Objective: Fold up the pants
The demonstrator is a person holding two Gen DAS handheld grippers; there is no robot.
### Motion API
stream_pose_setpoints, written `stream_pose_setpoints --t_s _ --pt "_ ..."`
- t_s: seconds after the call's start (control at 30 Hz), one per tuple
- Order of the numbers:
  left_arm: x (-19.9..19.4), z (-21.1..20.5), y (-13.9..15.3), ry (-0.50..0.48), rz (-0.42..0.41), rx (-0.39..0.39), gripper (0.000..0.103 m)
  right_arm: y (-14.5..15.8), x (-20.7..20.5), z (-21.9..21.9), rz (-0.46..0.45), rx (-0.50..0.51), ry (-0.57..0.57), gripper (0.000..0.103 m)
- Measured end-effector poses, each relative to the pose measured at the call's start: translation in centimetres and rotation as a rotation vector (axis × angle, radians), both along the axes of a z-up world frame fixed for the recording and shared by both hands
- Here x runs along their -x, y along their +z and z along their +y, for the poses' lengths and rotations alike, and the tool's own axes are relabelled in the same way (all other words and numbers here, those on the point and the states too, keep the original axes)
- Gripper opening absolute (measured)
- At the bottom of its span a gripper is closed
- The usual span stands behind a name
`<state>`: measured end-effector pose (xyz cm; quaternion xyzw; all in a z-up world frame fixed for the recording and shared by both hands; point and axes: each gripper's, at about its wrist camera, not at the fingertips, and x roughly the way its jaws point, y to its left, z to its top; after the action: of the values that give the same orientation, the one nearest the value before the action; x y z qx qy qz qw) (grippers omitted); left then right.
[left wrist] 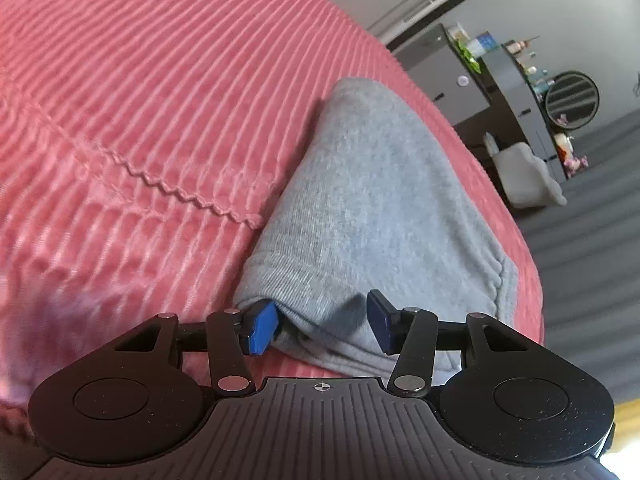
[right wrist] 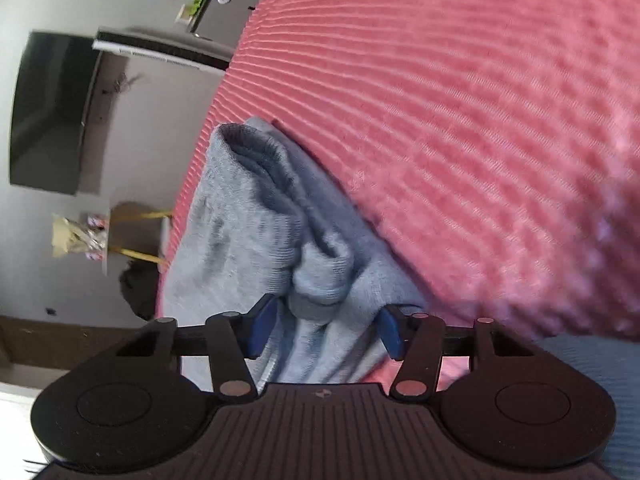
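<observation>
Grey sweatpants, folded into a thick wedge, lie on a pink ribbed bedspread close to the bed's right edge. My left gripper straddles the near corner of the fold, and its blue pads press the cloth from both sides. In the right wrist view the pants bunch up with a ribbed cuff at the top. My right gripper is shut on a gathered lump of that cloth against the bedspread.
The bed drops off just past the pants on the right, onto grey floor. A dark dresser with a round mirror and a white seat stand beyond. A dark screen hangs on the wall. Blue fabric shows at lower right.
</observation>
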<state>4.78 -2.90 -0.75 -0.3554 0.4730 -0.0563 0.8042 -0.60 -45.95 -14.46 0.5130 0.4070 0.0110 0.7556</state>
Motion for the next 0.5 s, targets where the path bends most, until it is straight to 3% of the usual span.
stream_pose_setpoints --t_s 0.07,0.13,0.23,0.3,0.5 --pt "0.3 0.2 1.1 -0.021 -0.003 -0.015 0.063 0.5 0.2 -0.9 -0.031 0.003 0.049 0.057" --pt "0.9 0.5 3.0 -0.049 -0.063 -0.074 0.078 1.5 0.1 -1.5 -0.107 0.043 0.114 0.080" --pt "0.4 0.3 5.7 -0.067 -0.162 -0.215 0.089 3.2 -0.8 -1.9 -0.190 0.176 0.201 0.086" --pt "-1.3 0.1 5.6 -0.116 -0.196 -0.247 0.090 3.8 -2.1 -1.9 -0.202 0.219 0.240 0.090" --pt "-8.4 -1.7 1.6 -0.308 -0.089 -0.249 0.088 2.2 -8.5 -0.6 -0.155 0.263 0.408 0.090"
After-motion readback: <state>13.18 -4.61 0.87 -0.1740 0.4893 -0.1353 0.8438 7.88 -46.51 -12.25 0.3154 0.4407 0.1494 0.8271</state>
